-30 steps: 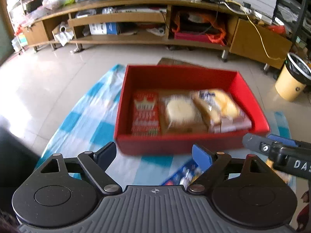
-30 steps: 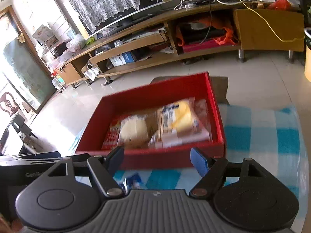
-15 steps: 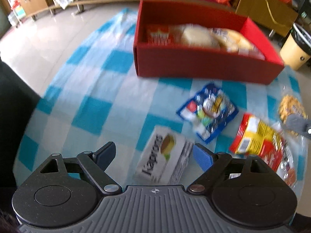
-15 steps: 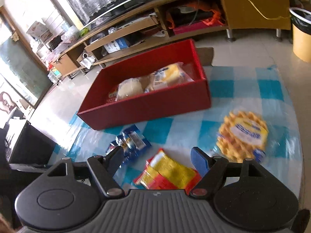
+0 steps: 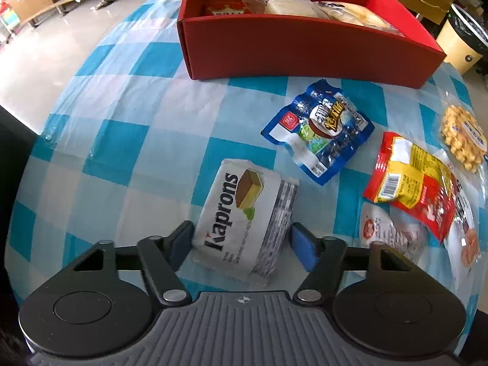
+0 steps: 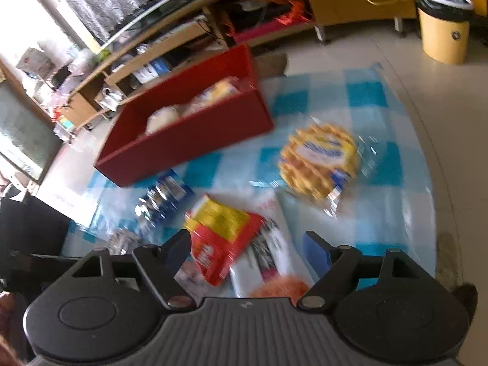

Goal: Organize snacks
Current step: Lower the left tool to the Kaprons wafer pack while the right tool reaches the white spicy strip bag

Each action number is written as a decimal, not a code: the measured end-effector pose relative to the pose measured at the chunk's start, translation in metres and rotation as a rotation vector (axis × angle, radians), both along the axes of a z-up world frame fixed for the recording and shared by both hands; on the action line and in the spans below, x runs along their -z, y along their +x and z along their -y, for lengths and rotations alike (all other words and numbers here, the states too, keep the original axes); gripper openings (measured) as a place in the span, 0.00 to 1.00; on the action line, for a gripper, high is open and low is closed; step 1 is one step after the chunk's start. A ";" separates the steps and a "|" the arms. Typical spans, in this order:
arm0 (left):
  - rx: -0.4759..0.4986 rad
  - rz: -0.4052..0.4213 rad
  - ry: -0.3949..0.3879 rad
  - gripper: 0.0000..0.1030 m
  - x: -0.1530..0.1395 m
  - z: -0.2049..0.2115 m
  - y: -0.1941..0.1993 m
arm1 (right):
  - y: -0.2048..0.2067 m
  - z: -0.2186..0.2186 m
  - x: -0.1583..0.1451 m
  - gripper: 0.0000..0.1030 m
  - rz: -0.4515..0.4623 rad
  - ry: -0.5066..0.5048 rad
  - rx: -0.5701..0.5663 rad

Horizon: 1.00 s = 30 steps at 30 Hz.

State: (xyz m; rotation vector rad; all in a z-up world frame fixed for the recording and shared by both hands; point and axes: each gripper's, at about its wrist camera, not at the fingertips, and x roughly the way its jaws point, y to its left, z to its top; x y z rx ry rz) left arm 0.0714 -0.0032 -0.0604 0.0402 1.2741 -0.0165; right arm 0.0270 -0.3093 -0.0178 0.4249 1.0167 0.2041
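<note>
Left gripper [image 5: 241,241] sits low centre of the left wrist view, jaws closing around the white Kaprons pack [image 5: 244,219]; the left pad looks to be touching the pack edge, the right pad shows a sliver of gap, so I don't count it as clamped. The pack lies flat on the blue-check cloth [image 5: 122,140], and the red box [image 5: 305,48] with three snacks already in it is at top centre. Risk here: the wrapper is soft, so the pads could crush it or pinch only the film, and it slips on the lift. To the right lie the blue pouch [image 5: 318,131], then the red-yellow bag [image 5: 411,183], with the waffle pack [image 5: 463,140] at the right edge. In the right wrist view, which is blurred, the right gripper [image 6: 244,250] at bottom centre has jaws opening and grips nothing; the red-yellow bag [image 6: 222,235] and a white pack [image 6: 271,262] under it lie between the jaws. Risk: the overlap means I may grab both or drag the lower one. Both grippers work close together, so I'd also watch for a collision on the way to the box.
</note>
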 end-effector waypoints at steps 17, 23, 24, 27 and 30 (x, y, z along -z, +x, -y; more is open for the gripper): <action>0.014 -0.027 -0.070 0.66 -0.005 -0.006 -0.008 | 0.007 -0.046 0.038 1.00 -0.032 -0.195 -0.229; 0.016 -0.038 -0.060 0.80 -0.001 -0.006 -0.008 | 0.005 -0.040 0.039 1.00 -0.029 -0.165 -0.219; 0.019 -0.037 -0.059 0.84 0.000 -0.005 -0.008 | 0.006 -0.038 0.039 1.00 -0.032 -0.158 -0.221; 0.025 -0.041 -0.030 0.90 0.006 -0.005 -0.008 | 0.010 -0.039 0.038 1.00 -0.050 -0.173 -0.237; 0.027 -0.034 0.004 0.93 0.009 -0.003 -0.012 | 0.011 -0.054 0.038 1.00 -0.058 -0.258 -0.273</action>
